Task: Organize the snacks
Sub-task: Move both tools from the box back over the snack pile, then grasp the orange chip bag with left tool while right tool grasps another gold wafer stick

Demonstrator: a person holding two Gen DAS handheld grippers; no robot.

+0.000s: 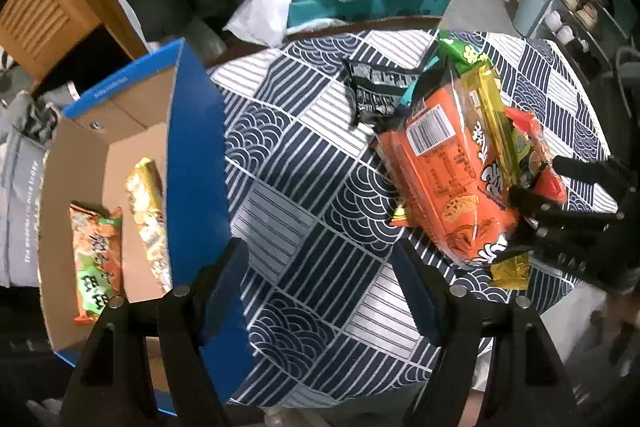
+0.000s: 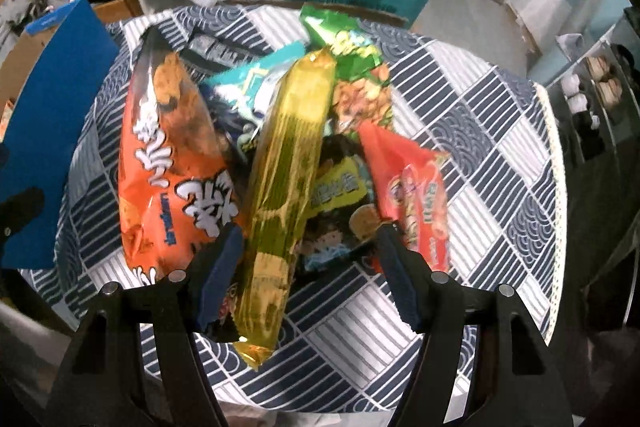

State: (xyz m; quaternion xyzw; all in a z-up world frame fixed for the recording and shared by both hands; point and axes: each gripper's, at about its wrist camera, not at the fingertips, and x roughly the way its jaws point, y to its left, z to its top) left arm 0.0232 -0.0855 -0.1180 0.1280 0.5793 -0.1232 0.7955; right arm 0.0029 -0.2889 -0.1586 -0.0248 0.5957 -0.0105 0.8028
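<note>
From the left wrist view, the cardboard box [image 1: 120, 163] sat at the left edge of the bench [image 1: 304, 187], its blue flap standing up beside the patterned cloth. Two packets already lay flat on its floor: an orange-and-green packet [image 1: 96, 259] and a yellow packet [image 1: 146, 203] next to it, apparently the sorted ones. The rest of the snacks were heaped together to the right on the cloth, with a big orange bag [image 1: 448, 179] on top of the pile and a black packet [image 1: 376, 87] lying just apart from it. The left gripper [image 1: 320, 283] hung over bare cloth between box and pile, its jaws standing well apart and holding nothing, touching nothing. The right gripper [image 1: 560, 211] showed at the far side of the pile, low over the packets.

From the right wrist view, the right gripper [image 2: 308, 255] pointed down onto the heap. A long gold packet [image 2: 284, 179] ran lengthwise through the gap between its jaws, with the big orange bag [image 2: 172, 163] on one side and a red packet [image 2: 412, 187] on the other. The jaws were open moderately wide; the pads did not appear to press the gold packet, so it looked lined up for a grasp, not gripped.
</note>
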